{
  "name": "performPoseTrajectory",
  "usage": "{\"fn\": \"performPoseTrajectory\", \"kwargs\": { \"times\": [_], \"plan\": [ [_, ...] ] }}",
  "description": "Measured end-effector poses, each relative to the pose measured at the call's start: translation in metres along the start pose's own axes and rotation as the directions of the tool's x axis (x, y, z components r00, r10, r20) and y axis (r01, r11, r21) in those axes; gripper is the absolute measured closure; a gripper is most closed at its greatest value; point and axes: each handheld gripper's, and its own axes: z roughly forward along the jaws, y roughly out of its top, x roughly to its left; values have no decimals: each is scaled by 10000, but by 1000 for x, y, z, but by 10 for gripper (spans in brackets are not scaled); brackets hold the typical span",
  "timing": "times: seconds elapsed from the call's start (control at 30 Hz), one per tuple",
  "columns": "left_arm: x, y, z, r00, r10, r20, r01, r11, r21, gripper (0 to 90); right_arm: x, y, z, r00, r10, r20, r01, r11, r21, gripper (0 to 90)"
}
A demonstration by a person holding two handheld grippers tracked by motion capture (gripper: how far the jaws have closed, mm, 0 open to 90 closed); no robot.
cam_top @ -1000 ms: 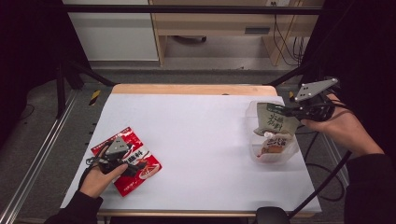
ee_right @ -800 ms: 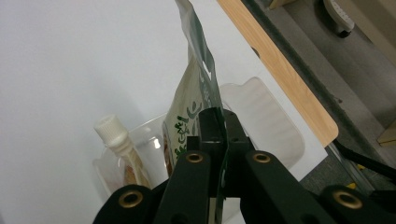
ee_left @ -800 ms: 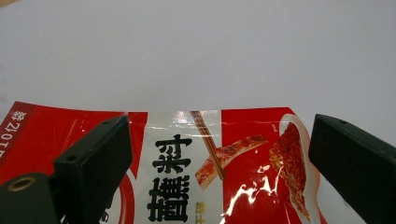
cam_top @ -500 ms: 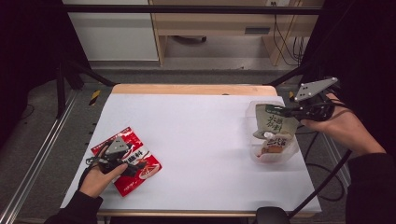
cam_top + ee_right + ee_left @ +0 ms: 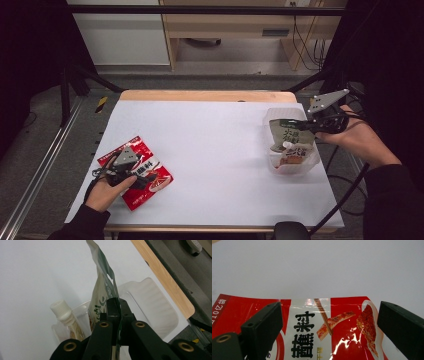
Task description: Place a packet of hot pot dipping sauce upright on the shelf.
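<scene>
High view: green pouch [image 5: 289,131] sits slightly lower over clear tray [image 5: 313,162] than a second ago, bottom now nearer spouted pouch [image 5: 293,153] already in tray; judged: placing nearly done, release pending. Right gripper [image 5: 311,126] at table's right edge, hand behind it, forearm entering from lower right. Left gripper [image 5: 131,176] unmoved on red packet [image 5: 150,170], near-left corner.

Left gripper view: jaws wide, straddling red packet [image 5: 342,325] flat on white table [image 5: 317,267], no pinch.

Right gripper view: jaws clamped on green pouch [image 5: 103,293] edge, pouch upright above tray [image 5: 152,302]; capped pouch [image 5: 65,315] beside it.
</scene>
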Motion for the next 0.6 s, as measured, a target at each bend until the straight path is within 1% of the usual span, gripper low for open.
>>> {"fn": "performPoseTrajectory", "kwargs": {
  "times": [0.07,0.43,0.53,0.6],
  "plan": [
    [0,0,0,10000,1,-8,-1,10000,11,61,0,-1,3,10000,-26,-8,26,10000,-1,900],
    [-1,0,0,10000,28,-3,-28,10000,35,61,3,-13,20,9994,233,-250,-231,9997,99,900],
    [-1,0,0,10000,19,13,-19,10000,28,61,4,-15,22,9994,245,-244,-242,9996,145,900],
    [0,0,0,10000,0,4,0,10000,23,61,4,-16,21,9994,299,-161,-296,9994,179,900]
  ]
}}
